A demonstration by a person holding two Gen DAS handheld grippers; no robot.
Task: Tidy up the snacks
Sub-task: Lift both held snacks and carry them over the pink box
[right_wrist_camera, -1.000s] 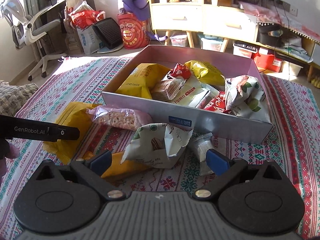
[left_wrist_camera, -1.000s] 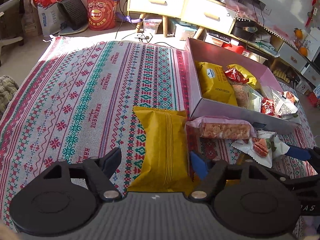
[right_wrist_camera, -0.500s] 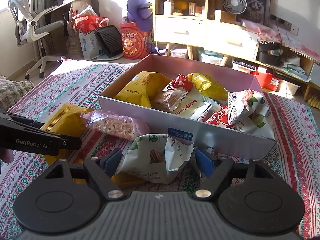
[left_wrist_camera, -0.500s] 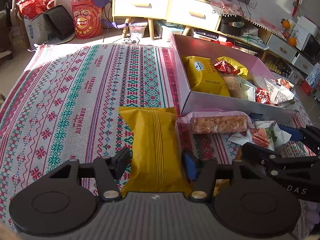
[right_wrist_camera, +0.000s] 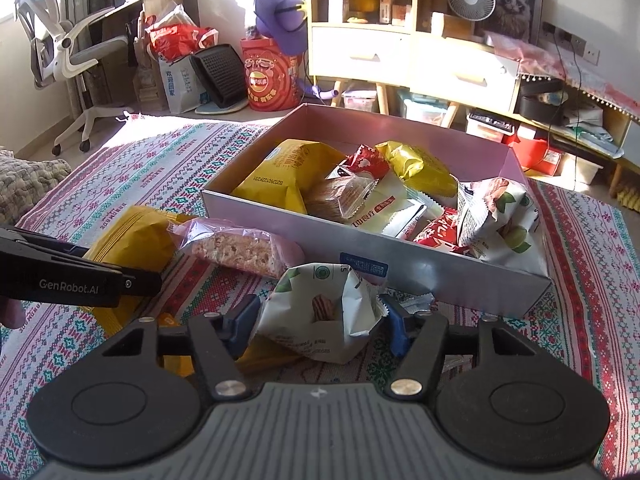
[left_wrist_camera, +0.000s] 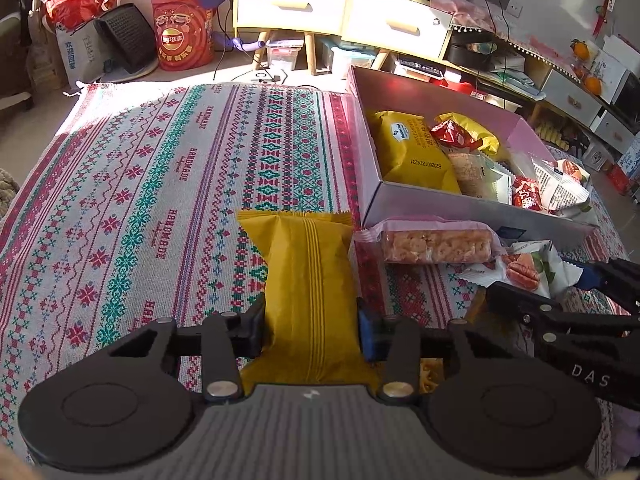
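My left gripper (left_wrist_camera: 311, 330) is shut on a yellow snack bag (left_wrist_camera: 308, 280) that lies on the patterned cloth (left_wrist_camera: 160, 184). My right gripper (right_wrist_camera: 320, 322) is shut on a white and green nut bag (right_wrist_camera: 320, 312); that bag also shows in the left wrist view (left_wrist_camera: 528, 268). A pink-wrapped rice bar (left_wrist_camera: 436, 240) lies between the two bags, against the front wall of the pink box (left_wrist_camera: 472, 216). The box (right_wrist_camera: 440, 276) holds several snack packets. The yellow bag (right_wrist_camera: 132, 240) and the left gripper's arm (right_wrist_camera: 80, 280) show at the left of the right wrist view.
An orange packet (right_wrist_camera: 260, 354) lies partly under the nut bag. A small silver packet (right_wrist_camera: 416, 302) lies by the box front. Beyond the cloth stand yellow drawers (right_wrist_camera: 400, 60), a red tub (right_wrist_camera: 268, 80), bags and an office chair (right_wrist_camera: 68, 52).
Both grippers have closed from wide open onto their bags: the left on the yellow bag, the right on the nut bag. Both moved forward and slightly up.
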